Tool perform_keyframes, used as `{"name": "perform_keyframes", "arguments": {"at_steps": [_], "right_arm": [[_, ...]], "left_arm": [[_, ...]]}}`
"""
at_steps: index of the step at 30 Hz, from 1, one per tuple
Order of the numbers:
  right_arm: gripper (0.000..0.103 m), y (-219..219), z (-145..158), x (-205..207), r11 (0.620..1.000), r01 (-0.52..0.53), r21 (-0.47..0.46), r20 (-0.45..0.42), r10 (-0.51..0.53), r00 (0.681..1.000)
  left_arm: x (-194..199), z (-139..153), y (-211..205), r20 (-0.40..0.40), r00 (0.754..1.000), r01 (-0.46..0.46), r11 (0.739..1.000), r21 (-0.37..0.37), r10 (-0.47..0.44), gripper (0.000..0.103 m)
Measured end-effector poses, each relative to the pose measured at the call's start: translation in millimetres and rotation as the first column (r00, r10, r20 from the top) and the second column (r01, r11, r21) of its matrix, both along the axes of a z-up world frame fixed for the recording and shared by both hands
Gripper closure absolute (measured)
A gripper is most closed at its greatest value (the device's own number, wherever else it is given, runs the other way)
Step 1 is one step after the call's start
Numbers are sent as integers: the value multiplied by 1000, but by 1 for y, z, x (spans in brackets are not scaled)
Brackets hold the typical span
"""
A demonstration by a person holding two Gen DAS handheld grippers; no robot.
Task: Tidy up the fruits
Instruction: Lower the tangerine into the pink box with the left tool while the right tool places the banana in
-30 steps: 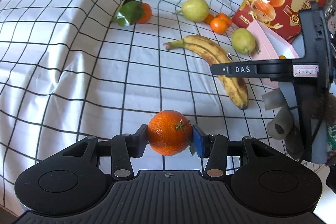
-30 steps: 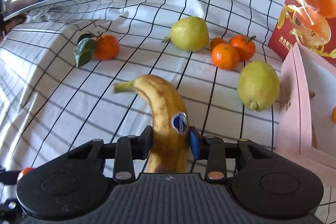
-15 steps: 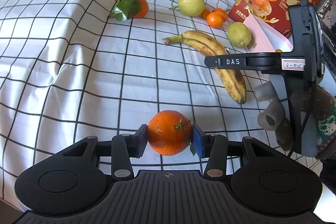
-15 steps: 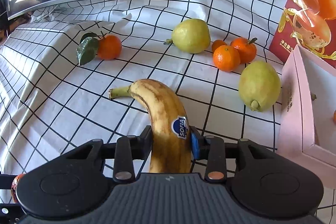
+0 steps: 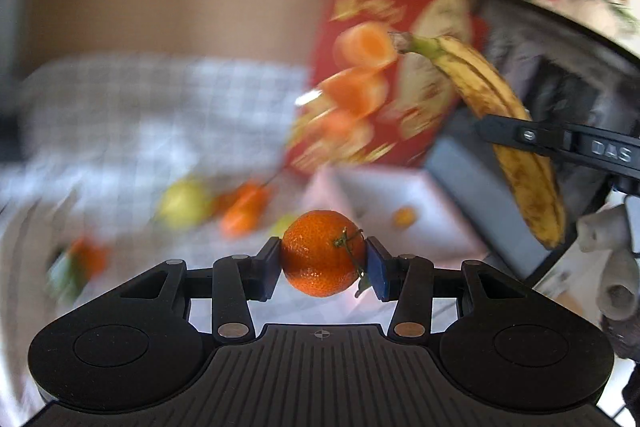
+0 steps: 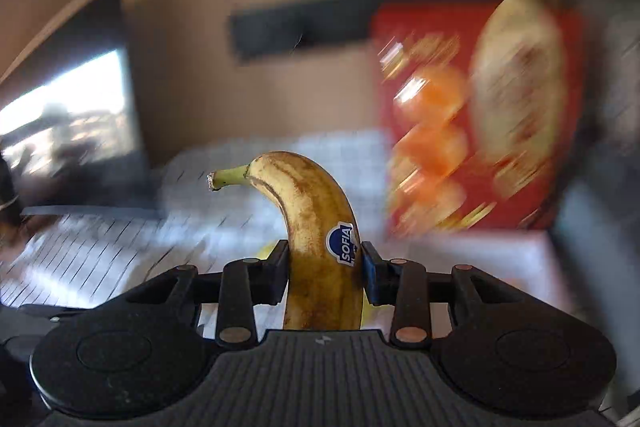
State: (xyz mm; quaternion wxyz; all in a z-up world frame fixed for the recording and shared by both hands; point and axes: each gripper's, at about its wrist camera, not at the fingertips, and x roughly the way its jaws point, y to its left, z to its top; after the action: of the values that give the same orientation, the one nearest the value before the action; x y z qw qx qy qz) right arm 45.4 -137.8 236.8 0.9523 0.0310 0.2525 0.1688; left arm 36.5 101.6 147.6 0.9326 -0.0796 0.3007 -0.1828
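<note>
My left gripper (image 5: 323,263) is shut on a mandarin (image 5: 322,253) with a short stem, held in the air above the checked cloth (image 5: 152,115). My right gripper (image 6: 324,273) is shut on a spotted banana (image 6: 316,239) with a blue sticker, lifted off the cloth with its stem pointing up and left. The banana (image 5: 500,115) and the right gripper's finger (image 5: 560,141) also show at the upper right of the left wrist view. A pink box (image 5: 400,187) lies ahead, with a small orange fruit (image 5: 405,215) inside. Both backgrounds are motion-blurred.
A red carton (image 5: 384,75) printed with oranges stands behind the pink box; it also shows in the right wrist view (image 6: 472,123). Blurred on the cloth are a pear (image 5: 184,205), mandarins (image 5: 244,211) and a leafy mandarin (image 5: 80,263). A screen (image 6: 68,119) stands far left.
Both grippers have risen and tilted up with their fruit. The banana has left the cloth. The views now face the red carton and pink box and have blurred.
</note>
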Motion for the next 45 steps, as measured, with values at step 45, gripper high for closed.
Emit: {"name": "perform_keyframes", "arguments": {"at_steps": [45], "right_arm": [[66, -51, -188, 160, 982, 30, -187, -461, -115, 880]], "left_arm": [[-5, -87, -52, -274, 946, -205, 975, -83, 175, 55]]}}
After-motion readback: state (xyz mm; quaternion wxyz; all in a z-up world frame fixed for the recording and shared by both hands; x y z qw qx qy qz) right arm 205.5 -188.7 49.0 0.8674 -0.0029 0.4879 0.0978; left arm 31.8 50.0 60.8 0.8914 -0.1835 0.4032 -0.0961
